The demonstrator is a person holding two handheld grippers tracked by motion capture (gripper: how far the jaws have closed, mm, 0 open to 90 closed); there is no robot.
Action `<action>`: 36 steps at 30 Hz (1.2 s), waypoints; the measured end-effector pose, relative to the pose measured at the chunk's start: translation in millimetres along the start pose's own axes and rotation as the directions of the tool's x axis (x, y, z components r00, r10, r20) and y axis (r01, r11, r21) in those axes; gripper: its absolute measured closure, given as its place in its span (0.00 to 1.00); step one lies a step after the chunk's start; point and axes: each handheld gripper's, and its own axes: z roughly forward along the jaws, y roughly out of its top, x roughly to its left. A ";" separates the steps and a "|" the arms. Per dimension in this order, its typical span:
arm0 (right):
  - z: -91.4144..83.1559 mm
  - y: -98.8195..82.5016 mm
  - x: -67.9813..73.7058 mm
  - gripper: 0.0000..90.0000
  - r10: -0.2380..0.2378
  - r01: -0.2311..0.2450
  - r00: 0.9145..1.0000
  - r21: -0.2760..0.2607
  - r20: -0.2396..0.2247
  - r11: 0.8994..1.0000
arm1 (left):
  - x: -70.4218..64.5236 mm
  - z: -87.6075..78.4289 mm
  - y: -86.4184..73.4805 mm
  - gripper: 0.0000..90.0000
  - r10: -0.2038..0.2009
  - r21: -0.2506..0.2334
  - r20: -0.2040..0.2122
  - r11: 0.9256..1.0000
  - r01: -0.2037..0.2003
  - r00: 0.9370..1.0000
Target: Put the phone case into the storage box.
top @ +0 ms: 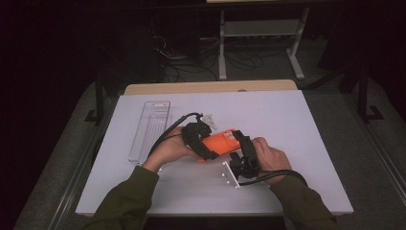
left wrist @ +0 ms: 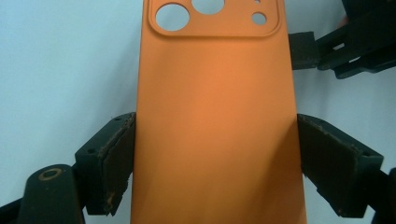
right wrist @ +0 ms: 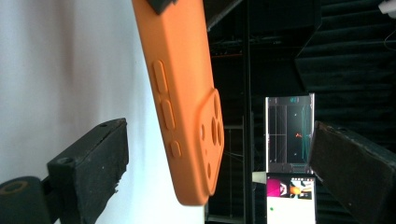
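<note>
Dark surroundings close in on a white worktop (top: 297,124), with cables and the legs of a pale frame on the floor beyond its far edge. Near the middle of the worktop, somewhat toward the near edge, a person in olive sleeves holds an orange phone case (top: 221,143) between two tools.

The left hand-held gripper (top: 200,142) is clamped on the case: in the left gripper view its two black pads press against the long sides of the orange phone case (left wrist: 217,126), whose back faces the camera, the camera cut-outs at the end farthest from the hand. The case is lifted clear of the white surface and tilted.

The right hand-held gripper (top: 243,149) stands at the case's camera end with its jaws spread wide. In the right gripper view the case (right wrist: 184,107) hangs edge-on between the two pads, side buttons showing, and neither pad touches it; one pad is near the case, the other well apart from it.

Toward the far left corner of the worktop lies a long clear plastic tray (top: 150,130), flat and well apart from the hands. A small white piece (top: 209,119) sits just beyond the left hand-held gripper.
</note>
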 end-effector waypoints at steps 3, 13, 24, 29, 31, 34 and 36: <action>2.3 3.0 0.5 0.06 0.006 -0.006 1.000 -0.010 0.012 1.000 | 0.5 -1.1 0.4 0.18 0.005 -0.002 -0.001 1.000 -0.005 1.000; 6.3 7.5 4.1 0.08 -0.003 0.003 1.000 -0.009 0.027 1.000 | 1.3 -4.0 0.2 0.18 -0.003 -0.003 -0.004 1.000 0.003 1.000; 7.6 12.3 10.9 0.12 -0.052 0.053 0.998 -0.024 0.042 0.998 | 3.2 -6.2 -1.2 0.18 -0.002 -0.001 -0.009 1.000 0.002 1.000; 7.9 14.2 14.1 0.16 -0.081 0.082 0.996 -0.024 0.043 0.996 | 2.5 -5.8 -1.1 0.18 -0.001 0.002 -0.007 1.000 0.001 1.000; 6.9 14.6 15.4 0.18 -0.076 0.077 0.996 -0.015 0.037 0.997 | 1.5 -4.9 -0.8 0.18 -0.004 -0.006 -0.006 1.000 0.004 1.000; 6.4 14.8 14.9 0.22 -0.081 0.081 0.996 -0.014 0.037 0.997 | 0.2 -4.4 -0.1 0.18 0.001 -0.001 -0.005 1.000 -0.001 1.000; 5.9 15.0 14.8 0.24 -0.086 0.086 0.996 -0.015 0.040 0.996 | -0.4 -3.8 0.3 0.18 0.005 0.001 -0.004 1.000 -0.005 1.000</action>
